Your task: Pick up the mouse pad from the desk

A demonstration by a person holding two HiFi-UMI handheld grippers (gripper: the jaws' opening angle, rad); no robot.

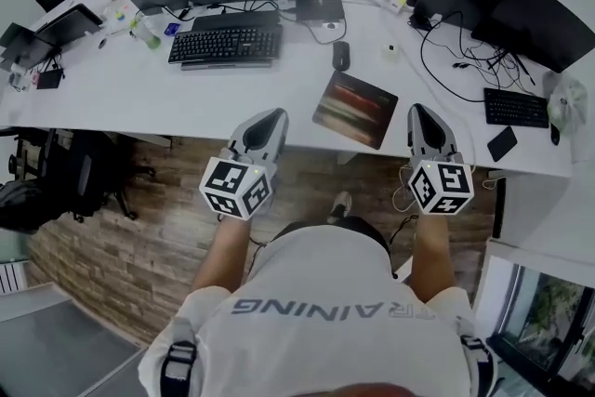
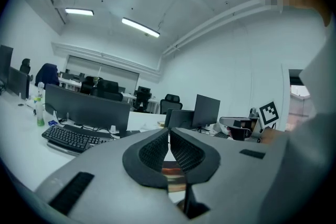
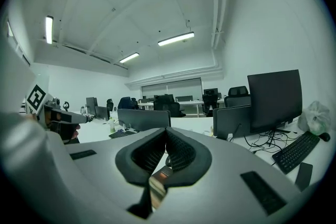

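The approach step is judged in hand: the mouse pad (image 1: 355,109) is seen flat at the tabletop (image 1: 139,98) edge, centre frame, between the left gripper (image 1: 269,118) and right gripper (image 1: 420,112), both with fingers together and empty, so opening is required next.

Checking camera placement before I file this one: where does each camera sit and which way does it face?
Head view: on the person's head, steeply down at desk and mouse pad; forearms, shirt, left gripper, right gripper show.
Left gripper view: on that gripper, level across the desk past shut jaws; shirt at right.
Right gripper view: likewise; shirt at left.
Shared: each gripper view shows the other gripper.
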